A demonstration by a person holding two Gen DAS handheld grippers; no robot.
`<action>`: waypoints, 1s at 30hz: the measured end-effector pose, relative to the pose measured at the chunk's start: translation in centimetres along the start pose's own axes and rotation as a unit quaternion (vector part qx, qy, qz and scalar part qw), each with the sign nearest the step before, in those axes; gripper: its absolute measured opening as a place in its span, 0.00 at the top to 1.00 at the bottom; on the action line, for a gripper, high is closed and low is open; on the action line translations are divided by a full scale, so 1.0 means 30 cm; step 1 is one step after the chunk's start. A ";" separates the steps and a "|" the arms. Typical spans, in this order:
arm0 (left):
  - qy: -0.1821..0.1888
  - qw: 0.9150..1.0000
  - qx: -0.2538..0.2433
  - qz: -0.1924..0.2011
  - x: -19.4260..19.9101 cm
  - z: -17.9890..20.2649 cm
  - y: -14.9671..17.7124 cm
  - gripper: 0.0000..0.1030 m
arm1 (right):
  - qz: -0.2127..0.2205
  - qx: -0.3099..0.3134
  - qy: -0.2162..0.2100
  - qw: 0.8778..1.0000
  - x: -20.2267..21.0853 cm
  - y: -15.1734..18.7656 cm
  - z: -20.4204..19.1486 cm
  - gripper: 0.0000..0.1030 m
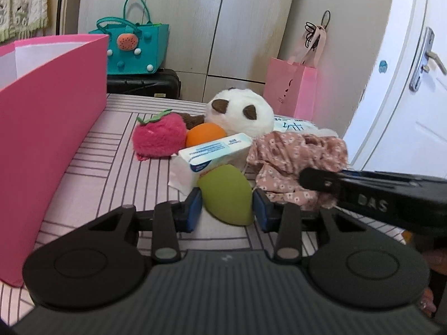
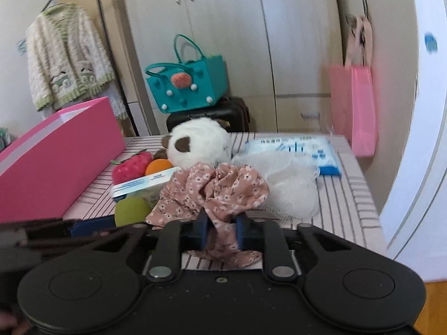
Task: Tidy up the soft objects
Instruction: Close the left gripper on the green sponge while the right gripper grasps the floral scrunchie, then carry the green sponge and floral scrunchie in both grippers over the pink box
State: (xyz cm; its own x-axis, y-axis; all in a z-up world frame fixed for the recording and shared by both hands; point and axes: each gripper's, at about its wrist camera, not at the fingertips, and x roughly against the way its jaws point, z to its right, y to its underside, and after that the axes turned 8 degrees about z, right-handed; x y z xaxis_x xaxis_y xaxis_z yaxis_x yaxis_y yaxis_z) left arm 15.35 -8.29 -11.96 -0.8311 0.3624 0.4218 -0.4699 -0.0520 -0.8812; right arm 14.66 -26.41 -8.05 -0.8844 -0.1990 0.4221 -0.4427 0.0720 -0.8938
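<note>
Striped pink cloth covers the surface [image 1: 92, 173], with bare room on my left between the pile and the tall pink box [image 1: 53, 117] along that edge. My left gripper [image 1: 227, 209] has its blue pads against both sides of the green sponge [image 1: 227, 195], pinching it at the near end of the pile. My right gripper [image 2: 222, 231] is pressed onto a fold of the floral cloth [image 2: 212, 192], just beside the sponge. Behind them crowd a tissue pack [image 1: 215, 150], an orange ball [image 1: 205, 134], a plush strawberry [image 1: 159, 136] and a panda plush [image 1: 240, 111]. Only the right wrist view shows the white mesh cloth [image 2: 290, 184], the blue-white packet [image 2: 296, 150] and the surface's right edge.
</note>
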 end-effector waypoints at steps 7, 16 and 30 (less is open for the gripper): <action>0.009 1.000 0.001 -0.003 0.029 -0.018 -0.005 0.61 | 0.019 0.055 -0.006 0.998 0.078 0.000 -0.057 0.86; 0.005 1.000 0.015 -0.009 0.034 -0.049 -0.010 0.62 | 0.004 0.097 -0.001 0.995 0.152 0.009 -0.078 0.86; 0.000 0.999 -0.034 0.008 0.095 0.003 -0.006 0.68 | -0.027 0.056 -0.005 0.998 0.109 0.089 -0.087 0.90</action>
State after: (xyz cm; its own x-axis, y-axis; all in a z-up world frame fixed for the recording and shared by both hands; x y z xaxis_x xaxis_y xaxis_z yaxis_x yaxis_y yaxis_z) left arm 13.04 -7.32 -10.58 -0.8380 0.3624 0.4078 -0.4358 0.0051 -0.9000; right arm 10.20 -24.31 -8.67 -0.8579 -0.2103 0.4689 -0.4699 -0.0481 -0.8814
